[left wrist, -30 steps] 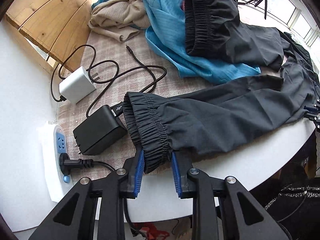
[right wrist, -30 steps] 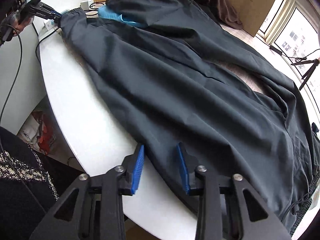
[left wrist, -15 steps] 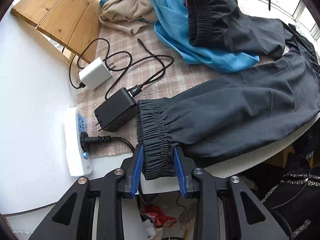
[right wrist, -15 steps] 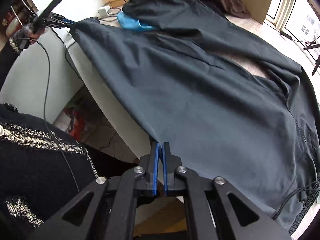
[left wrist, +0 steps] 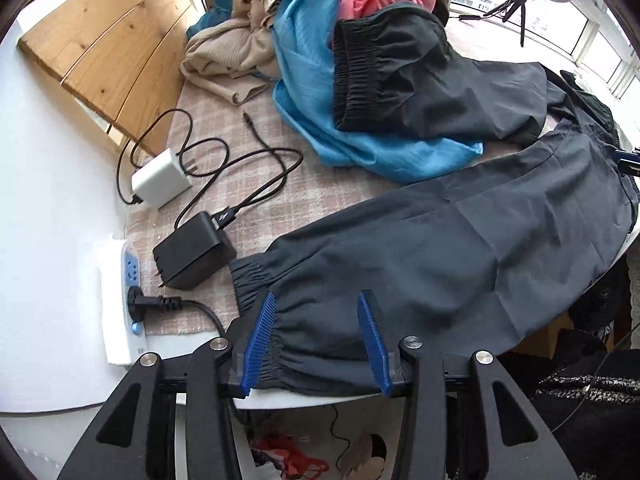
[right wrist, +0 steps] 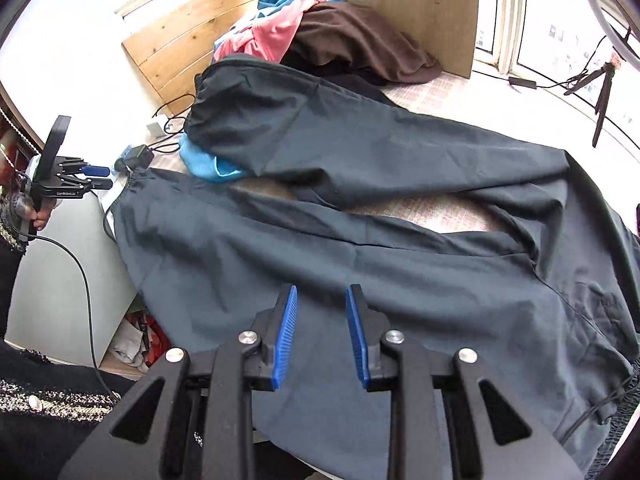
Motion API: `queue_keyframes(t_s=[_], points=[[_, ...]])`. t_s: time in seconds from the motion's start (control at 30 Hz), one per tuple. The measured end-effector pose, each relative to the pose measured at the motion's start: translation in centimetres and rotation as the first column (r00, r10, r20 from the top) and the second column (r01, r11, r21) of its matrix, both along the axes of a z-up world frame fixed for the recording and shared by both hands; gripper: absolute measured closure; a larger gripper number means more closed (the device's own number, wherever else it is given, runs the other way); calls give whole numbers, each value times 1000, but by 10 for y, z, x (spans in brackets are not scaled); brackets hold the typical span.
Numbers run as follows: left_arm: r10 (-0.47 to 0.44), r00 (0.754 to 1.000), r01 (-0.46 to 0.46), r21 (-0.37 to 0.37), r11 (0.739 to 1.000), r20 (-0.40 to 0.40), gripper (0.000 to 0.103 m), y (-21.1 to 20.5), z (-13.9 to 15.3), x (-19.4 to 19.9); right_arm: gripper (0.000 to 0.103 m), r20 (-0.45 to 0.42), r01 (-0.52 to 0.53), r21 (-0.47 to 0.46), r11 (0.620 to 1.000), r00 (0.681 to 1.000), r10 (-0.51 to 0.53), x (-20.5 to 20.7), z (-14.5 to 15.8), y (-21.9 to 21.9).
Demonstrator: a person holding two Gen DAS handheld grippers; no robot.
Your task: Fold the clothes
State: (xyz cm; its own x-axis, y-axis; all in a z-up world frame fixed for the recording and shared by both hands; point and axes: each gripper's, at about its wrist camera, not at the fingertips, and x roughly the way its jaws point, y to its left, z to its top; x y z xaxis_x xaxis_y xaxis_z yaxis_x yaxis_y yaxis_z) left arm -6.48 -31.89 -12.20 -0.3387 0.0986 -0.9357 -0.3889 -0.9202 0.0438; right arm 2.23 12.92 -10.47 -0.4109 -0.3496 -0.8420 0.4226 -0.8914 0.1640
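While both hand-held grippers (left wrist: 316, 340) (right wrist: 322, 336) have just been opening, empty, one pair of trousers (right wrist: 360, 260) lies flat.

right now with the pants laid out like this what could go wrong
The near leg of the dark pants hangs over the table's rounded edge, and both jaws have just been opening off it, so it may slide off. The far leg lies on the blue garment, so folding could drag that along. The black charger and its cable sit beside the near cuff and could snag.

Chargers (left wrist: 192, 254) beside cuff (left wrist: 256, 296) — perhaps touching
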Motion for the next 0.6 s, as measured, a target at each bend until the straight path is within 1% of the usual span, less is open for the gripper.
queue_keyframes(t_s=[0.07,0.13,0.17,0.23,0.33,0.37,0.43,0.47,0.53,0.6], points=[[-16,999,16,11,1000,-32,62,9,9,-15,78,-45,54,11,998,998,-53,8,17,19],[-33,998,35,27,999,-63,62,17,17,-32,78,-68,143,-8,990,987,-143,19,33,55],[-38,996,41,35,999,-75,62,20,21,-41,78,-80,198,-3,980,977,-198,25,42,76],[-43,995,46,33,998,-92,62,26,27,-60,78,-105,311,13,950,946,-308,37,59,119],[-71,989,71,-10,997,-129,62,51,33,-82,77,-142,426,58,903,899,-415,49,85,180],[-74,988,71,-24,997,-133,62,57,33,-89,73,-152,452,77,889,886,-438,49,92,199],[-74,988,67,-50,996,-136,61,68,34,-103,68,-178,504,123,855,859,-480,47,104,234],[-75,988,66,-64,996,-138,61,73,34,-107,67,-182,513,137,847,854,-487,41,105,250],[-84,985,69,-104,992,-149,60,82,36,-111,67,-183,522,158,838,850,-494,27,107,279],[-92,983,69,-144,987,-158,60,90,39,-113,67,-178,489,177,854,869,-461,7,101,298]])
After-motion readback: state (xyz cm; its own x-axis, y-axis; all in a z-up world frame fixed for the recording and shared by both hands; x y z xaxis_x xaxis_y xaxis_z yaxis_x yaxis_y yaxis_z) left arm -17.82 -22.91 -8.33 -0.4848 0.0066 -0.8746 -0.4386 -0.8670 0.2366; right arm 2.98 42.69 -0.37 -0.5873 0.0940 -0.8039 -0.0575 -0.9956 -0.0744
